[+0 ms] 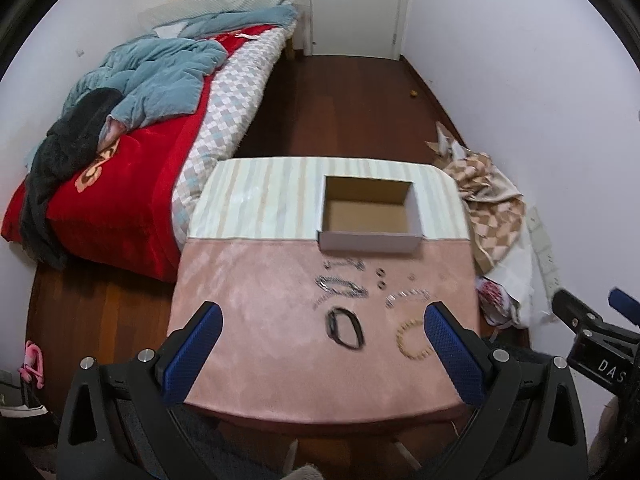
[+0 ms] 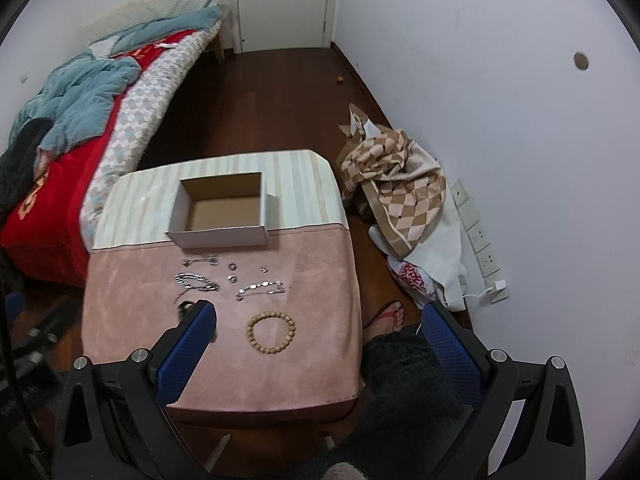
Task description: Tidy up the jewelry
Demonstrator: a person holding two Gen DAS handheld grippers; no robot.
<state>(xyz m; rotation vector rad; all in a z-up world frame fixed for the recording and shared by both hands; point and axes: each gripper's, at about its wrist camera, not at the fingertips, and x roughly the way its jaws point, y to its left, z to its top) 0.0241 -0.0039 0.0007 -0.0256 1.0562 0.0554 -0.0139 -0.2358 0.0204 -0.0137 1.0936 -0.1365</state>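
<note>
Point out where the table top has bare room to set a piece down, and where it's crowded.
Free: the pink cloth left of the silver chain, the near strip below the bead bracelet, and the striped cloth left of the empty box. Crowded: the band between box and bracelet, holding chains, two rings and a black loop.

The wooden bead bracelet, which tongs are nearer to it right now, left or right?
Right, probably. The right tongs sit open with the bead bracelet lying between their fingers; the left tongs, also open, have it by their right finger, the black bands more central.
</note>
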